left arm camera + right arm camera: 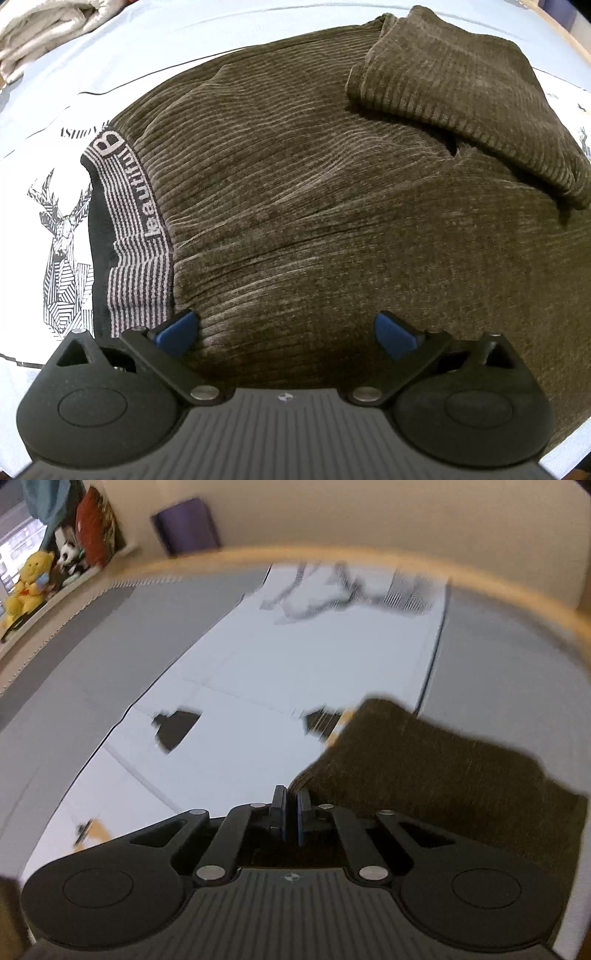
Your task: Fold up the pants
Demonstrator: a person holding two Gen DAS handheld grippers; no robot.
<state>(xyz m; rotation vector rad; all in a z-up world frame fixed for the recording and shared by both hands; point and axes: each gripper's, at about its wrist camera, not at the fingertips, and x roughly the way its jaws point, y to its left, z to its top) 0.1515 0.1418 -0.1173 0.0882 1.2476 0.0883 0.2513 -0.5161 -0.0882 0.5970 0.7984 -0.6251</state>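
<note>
Brown corduroy pants (314,206) lie spread on a pale sheet, their striped waistband (133,236) at the left and a leg end (454,88) folded back over them at the upper right. My left gripper (286,328) is open, its blue pads just above the fabric near the waistband, holding nothing. In the blurred right wrist view my right gripper (291,808) is shut, and a fold of the brown pants (436,768) drapes from it to the right, lifted above the sheet.
The sheet (55,155) has a deer print (62,243) left of the waistband. A beige folded cloth (40,29) lies at the far left. In the right wrist view a wooden bed edge (332,555), a shelf with a yellow plush toy (31,579) and a purple box (186,526) stand beyond.
</note>
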